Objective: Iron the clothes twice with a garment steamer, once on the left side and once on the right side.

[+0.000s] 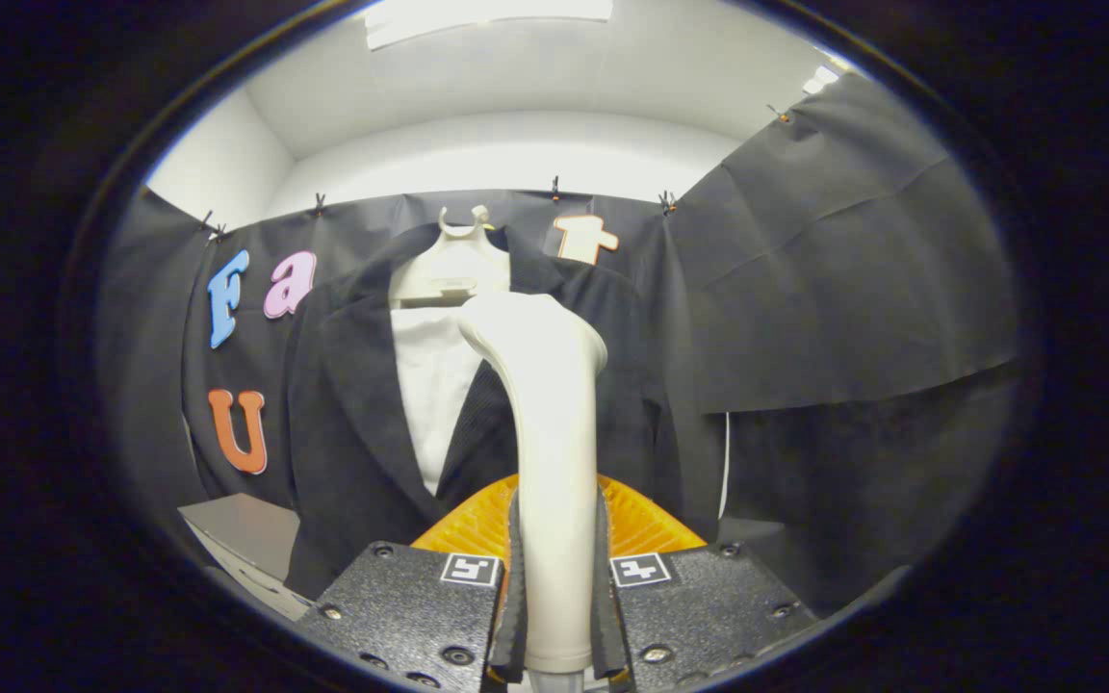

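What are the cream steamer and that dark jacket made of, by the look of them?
The garment steamer, clamped between both fingers of the gripper, looks like smooth moulded plastic: seamless curves with a soft sheen. The jacket on the hanger seems a matte woven cloth, perhaps wool blend; it reflects no light and folds softly at the lapel.

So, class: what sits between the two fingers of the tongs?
In the gripper view, the cream handle of the garment steamer stands upright between the fingers of the tongs, which press it from both sides.

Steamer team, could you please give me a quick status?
Tongs shut on steamer. Steamer head up near jacket collar. Nothing in the way.
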{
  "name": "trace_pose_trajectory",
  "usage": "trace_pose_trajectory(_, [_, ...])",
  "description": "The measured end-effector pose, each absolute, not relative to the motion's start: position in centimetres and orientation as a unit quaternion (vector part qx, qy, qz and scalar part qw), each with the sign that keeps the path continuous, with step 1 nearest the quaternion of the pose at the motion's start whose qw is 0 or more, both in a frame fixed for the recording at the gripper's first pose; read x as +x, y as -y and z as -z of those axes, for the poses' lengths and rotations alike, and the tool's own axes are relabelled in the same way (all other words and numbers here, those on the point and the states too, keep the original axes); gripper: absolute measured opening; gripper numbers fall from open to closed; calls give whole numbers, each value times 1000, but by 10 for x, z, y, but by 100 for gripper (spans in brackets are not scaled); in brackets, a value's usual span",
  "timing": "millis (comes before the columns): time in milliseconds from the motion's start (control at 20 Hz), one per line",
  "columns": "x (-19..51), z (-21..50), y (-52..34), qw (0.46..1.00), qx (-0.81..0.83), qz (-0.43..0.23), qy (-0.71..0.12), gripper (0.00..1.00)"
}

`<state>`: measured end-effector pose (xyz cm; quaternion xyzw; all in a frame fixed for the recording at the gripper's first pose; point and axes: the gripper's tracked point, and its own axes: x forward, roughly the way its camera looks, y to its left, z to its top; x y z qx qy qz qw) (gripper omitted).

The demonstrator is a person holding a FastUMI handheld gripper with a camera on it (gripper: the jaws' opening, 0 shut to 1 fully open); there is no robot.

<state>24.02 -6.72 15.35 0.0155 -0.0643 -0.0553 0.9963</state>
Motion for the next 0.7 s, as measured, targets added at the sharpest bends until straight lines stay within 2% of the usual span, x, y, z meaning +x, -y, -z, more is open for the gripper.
trace_pose_trajectory(300, [282, -192, 86, 993, 18, 62, 99, 29])
trace_pose_trajectory(700, [277, -134, 88, 996, 5, 75, 56, 29])
